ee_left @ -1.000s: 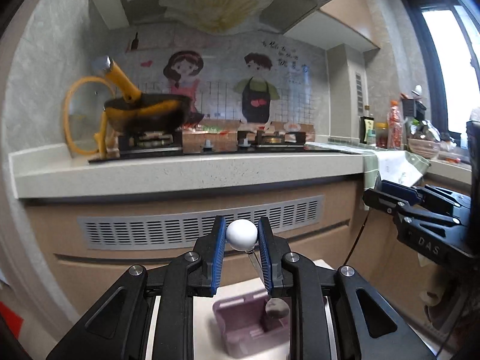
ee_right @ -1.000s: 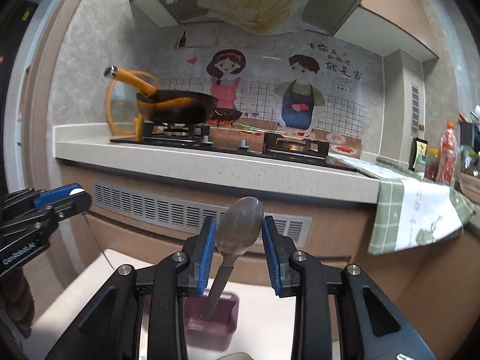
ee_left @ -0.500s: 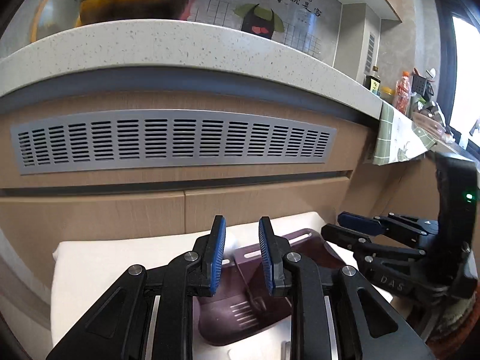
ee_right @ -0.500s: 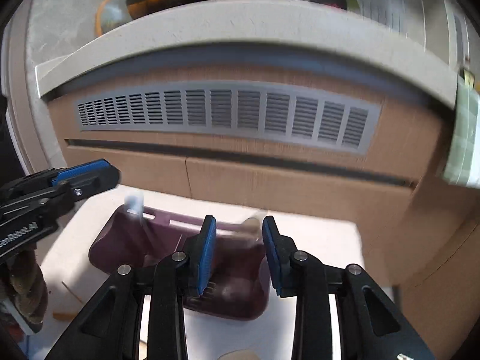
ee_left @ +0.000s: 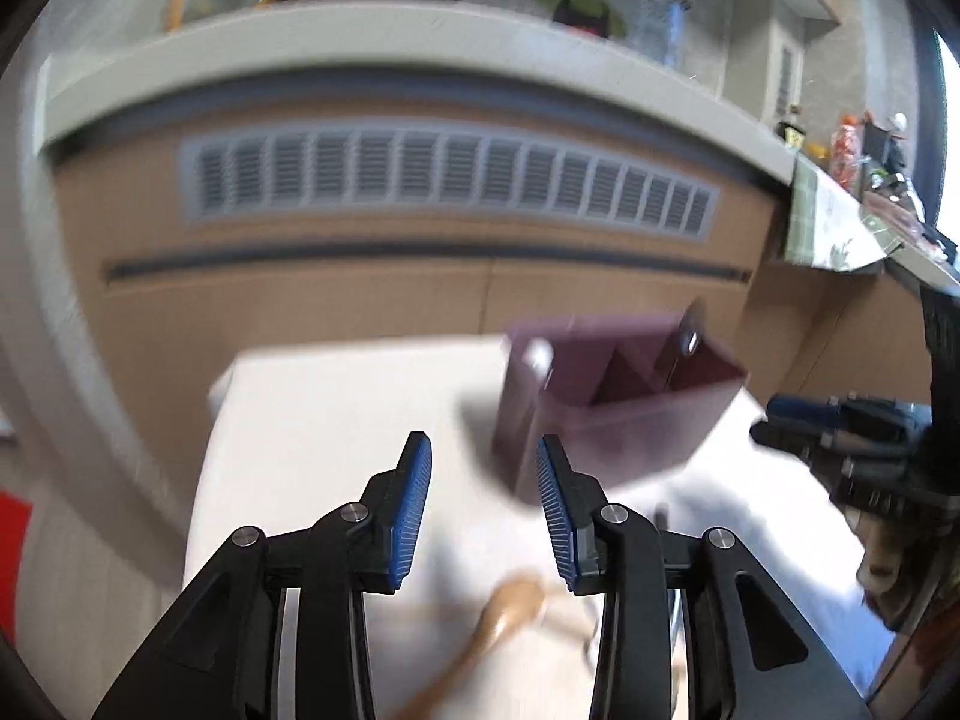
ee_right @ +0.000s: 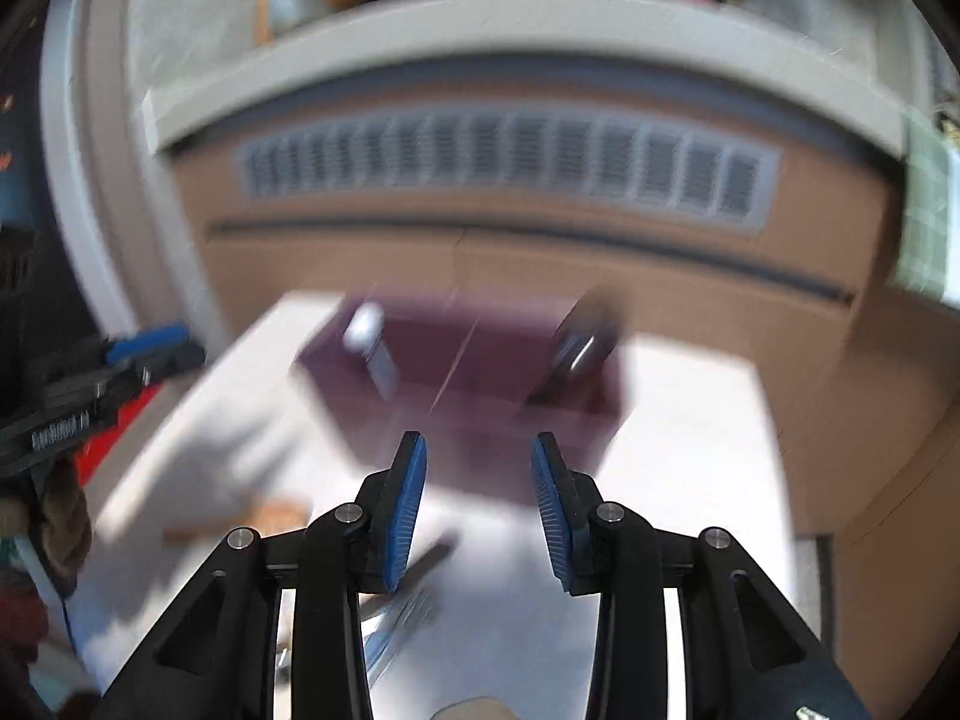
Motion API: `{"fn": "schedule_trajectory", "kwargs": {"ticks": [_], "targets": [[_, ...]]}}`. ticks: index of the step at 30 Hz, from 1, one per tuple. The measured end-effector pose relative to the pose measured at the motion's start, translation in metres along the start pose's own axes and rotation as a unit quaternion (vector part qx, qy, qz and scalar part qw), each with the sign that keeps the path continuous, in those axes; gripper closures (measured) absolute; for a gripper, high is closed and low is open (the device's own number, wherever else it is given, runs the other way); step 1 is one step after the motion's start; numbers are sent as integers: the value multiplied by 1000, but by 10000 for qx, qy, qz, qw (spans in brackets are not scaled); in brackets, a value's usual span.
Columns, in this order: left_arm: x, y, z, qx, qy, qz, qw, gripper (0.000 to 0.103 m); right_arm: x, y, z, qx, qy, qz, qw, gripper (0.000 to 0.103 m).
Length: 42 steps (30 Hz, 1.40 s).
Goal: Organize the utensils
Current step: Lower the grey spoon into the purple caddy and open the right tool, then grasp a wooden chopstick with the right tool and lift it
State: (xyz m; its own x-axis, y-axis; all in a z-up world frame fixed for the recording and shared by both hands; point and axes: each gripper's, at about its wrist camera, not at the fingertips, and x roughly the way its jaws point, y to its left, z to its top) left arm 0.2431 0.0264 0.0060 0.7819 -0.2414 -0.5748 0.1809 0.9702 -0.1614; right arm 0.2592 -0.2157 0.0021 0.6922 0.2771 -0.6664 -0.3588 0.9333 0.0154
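now both grippers, left [ee_left: 483,513] and right [ee_right: 478,510], are held with fingers wide and nothing between them. two utensils are stood in the holder [ee_left: 606,396] on the white counter [ee_left: 336,420], handles down, so they are kept upright. a wooden spoon [ee_left: 510,606] is left lying near the left fingers, likely to be taken next.

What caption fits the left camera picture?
Open left gripper hovers above a wooden spoon, beside the purple holder.
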Motion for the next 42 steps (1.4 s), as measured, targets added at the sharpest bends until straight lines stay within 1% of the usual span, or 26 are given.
{"fn": "schedule_trajectory", "kwargs": {"ticks": [3, 5, 9, 10, 12, 13, 15, 17, 20, 22, 23, 25, 27, 30, 33, 34, 35, 37, 40, 42], "targets": [[-8, 16, -30, -305, 209, 67, 9993, 61, 13, 25, -33, -210, 454, 164, 9986, 69], [-13, 27, -49, -474, 362, 127, 9981, 59, 20, 44, -53, -377, 707, 421, 9959, 69], [-22, 43, -72, -585, 534, 295, 9964, 56, 25, 76, -72, -874, 932, 832, 9883, 70], [-22, 46, -75, -608, 566, 313, 9961, 56, 26, 81, -75, -969, 969, 872, 9867, 72], [-24, 51, -81, -680, 631, 327, 9952, 56, 30, 87, -76, -1090, 1021, 875, 9849, 77], [-24, 53, -84, -705, 652, 305, 9949, 55, 33, 89, -76, -1085, 1054, 897, 9844, 79], [-24, 54, -88, -723, 700, 228, 9947, 55, 38, 88, -76, -980, 1078, 912, 9851, 85], [-22, 51, -92, -705, 753, 142, 9946, 55, 44, 90, -74, -876, 1090, 941, 9857, 87], [-19, 46, -94, -678, 792, 76, 9945, 55, 54, 94, -71, -773, 1141, 1001, 9854, 87], [-17, 41, -93, -639, 797, 57, 9948, 55, 59, 97, -74, -769, 1201, 995, 9848, 88], [-17, 38, -94, -605, 803, 35, 9949, 54, 62, 93, -72, -787, 1195, 963, 9850, 95], [-14, 33, -94, -564, 844, -30, 9948, 51, 62, 90, -72, -732, 1206, 885, 9860, 96], [-12, 24, -96, -511, 882, -153, 9947, 48, 55, 77, -72, -474, 1134, 790, 9893, 98], [-8, 9, -97, -495, 911, -353, 9940, 42, 41, 45, -71, 107, 959, 618, 9934, 98], [-2, -9, -95, -497, 957, -411, 9933, 38, 23, 11, -77, 584, 753, 373, 9947, 98], [0, -16, -94, -452, 962, -433, 9934, 35, 15, -2, -80, 791, 669, 311, 9941, 98], [3, -25, -94, -407, 976, -447, 9934, 30, 7, -10, -86, 905, 610, 257, 9937, 98], [9, -40, -94, -321, 1093, -502, 9922, 24, -6, -22, -92, 1015, 469, 64, 9937, 98], [21, -65, -96, -131, 1333, -587, 9892, 24, -13, -36, -98, 1099, 337, -154, 9933, 98], [26, -77, -97, -38, 1373, -483, 9893, 24, -17, -46, -101, 1176, 296, -182, 9924, 98]]}}
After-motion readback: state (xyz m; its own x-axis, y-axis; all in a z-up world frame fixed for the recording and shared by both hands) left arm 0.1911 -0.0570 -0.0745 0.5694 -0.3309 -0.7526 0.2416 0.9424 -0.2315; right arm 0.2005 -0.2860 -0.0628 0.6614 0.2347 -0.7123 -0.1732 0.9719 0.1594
